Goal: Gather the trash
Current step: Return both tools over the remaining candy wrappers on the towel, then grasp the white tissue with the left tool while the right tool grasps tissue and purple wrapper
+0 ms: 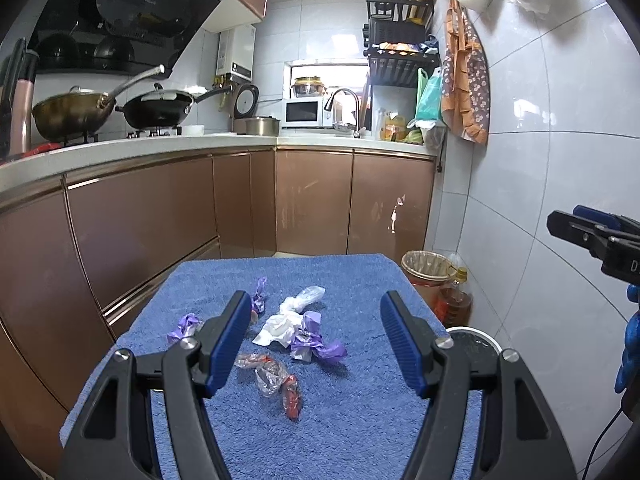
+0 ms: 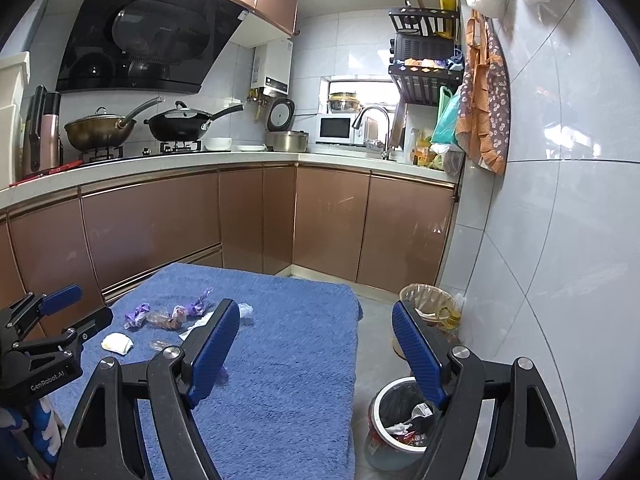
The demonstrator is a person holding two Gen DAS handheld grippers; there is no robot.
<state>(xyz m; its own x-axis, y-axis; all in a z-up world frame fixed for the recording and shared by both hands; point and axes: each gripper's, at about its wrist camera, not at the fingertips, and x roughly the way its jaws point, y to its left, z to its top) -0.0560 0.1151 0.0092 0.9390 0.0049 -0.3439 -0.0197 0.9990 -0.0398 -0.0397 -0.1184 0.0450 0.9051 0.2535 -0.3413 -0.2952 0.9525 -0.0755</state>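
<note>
Both pairs of jaws stand spread wide with nothing between them: the left gripper [image 1: 312, 332] hangs over the scattered wrappers, and the right gripper [image 2: 316, 344] sits off toward the right edge of the blue towel [image 2: 288, 360], partly above the floor. That split looks deliberate, one tool poised at the litter and the other near the white bin [image 2: 396, 420], which already holds crumpled waste and stands on the floor just beside the towel's right side.

The trash lies in a loose cluster on the towel's middle: purple wrappers [image 1: 316, 342] touching a white crumpled tissue [image 1: 280, 328], a clear plastic bag [image 1: 306, 296] just behind them, another purple wrapper [image 1: 185, 326] off to the left, and a clear-and-red wrapper [image 1: 276, 380] nearest the left gripper. A separate white wad [image 2: 117, 343] rests near the left gripper's side (only the right wrist view shows it).

Room is tight sideways: brown cabinets [image 1: 160, 216] run close along the left, the tiled wall [image 1: 520, 200] on the right, and a lined wicker basket [image 1: 426, 266] with an oil bottle [image 1: 456, 300] crowds the far right corner. Above the towel the space is free, so I judge a straight descent onto the nearest wrapper the easiest start
</note>
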